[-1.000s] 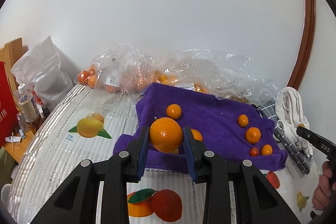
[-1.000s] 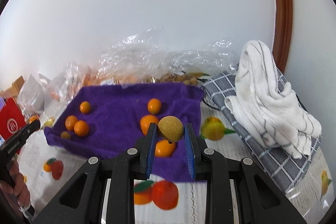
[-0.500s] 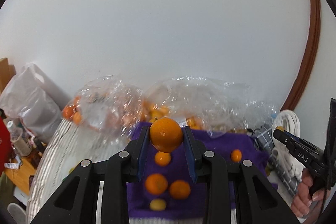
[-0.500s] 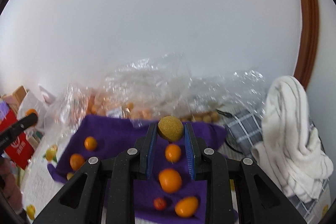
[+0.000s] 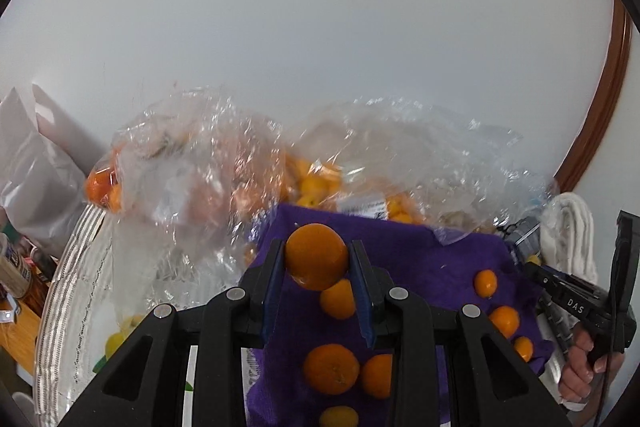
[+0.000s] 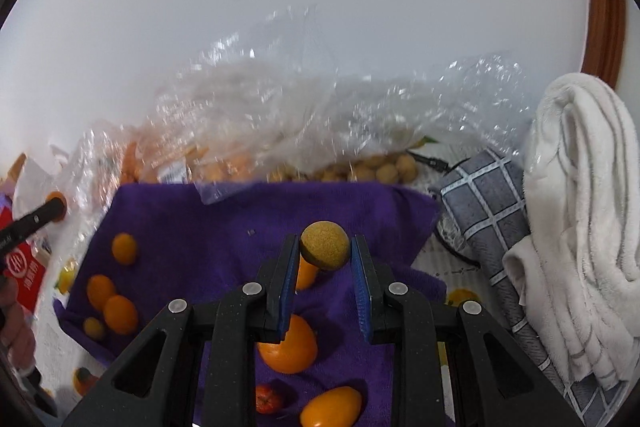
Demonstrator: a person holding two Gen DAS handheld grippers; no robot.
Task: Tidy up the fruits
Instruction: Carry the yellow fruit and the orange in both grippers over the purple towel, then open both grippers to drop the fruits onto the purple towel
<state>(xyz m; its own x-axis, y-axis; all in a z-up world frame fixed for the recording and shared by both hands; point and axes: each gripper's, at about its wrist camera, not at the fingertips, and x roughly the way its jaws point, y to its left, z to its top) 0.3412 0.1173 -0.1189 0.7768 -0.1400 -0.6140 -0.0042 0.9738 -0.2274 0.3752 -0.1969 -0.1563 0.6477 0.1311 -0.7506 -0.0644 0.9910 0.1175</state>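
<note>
My left gripper (image 5: 317,259) is shut on a large orange (image 5: 316,255) and holds it above the back left part of the purple cloth (image 5: 416,259). Several oranges (image 5: 331,369) lie on the cloth below it. My right gripper (image 6: 325,253) is shut on a rough yellow-brown round fruit (image 6: 325,246) above the purple cloth (image 6: 200,223). An orange (image 6: 289,345), a small red fruit (image 6: 267,397) and an oval orange fruit (image 6: 331,407) lie under it. The right gripper also shows at the right in the left wrist view (image 5: 576,301).
Clear plastic bags of oranges (image 5: 192,171) and of small brown fruits (image 6: 360,169) lie behind the cloth by the white wall. A white towel (image 6: 580,219) on a grey checked cloth (image 6: 492,203) is at the right. A red box (image 6: 22,269) stands at the left.
Both grippers have kept their fruits and moved forward over the cloth toward the bags. The views tilted up and then partly back down.
</note>
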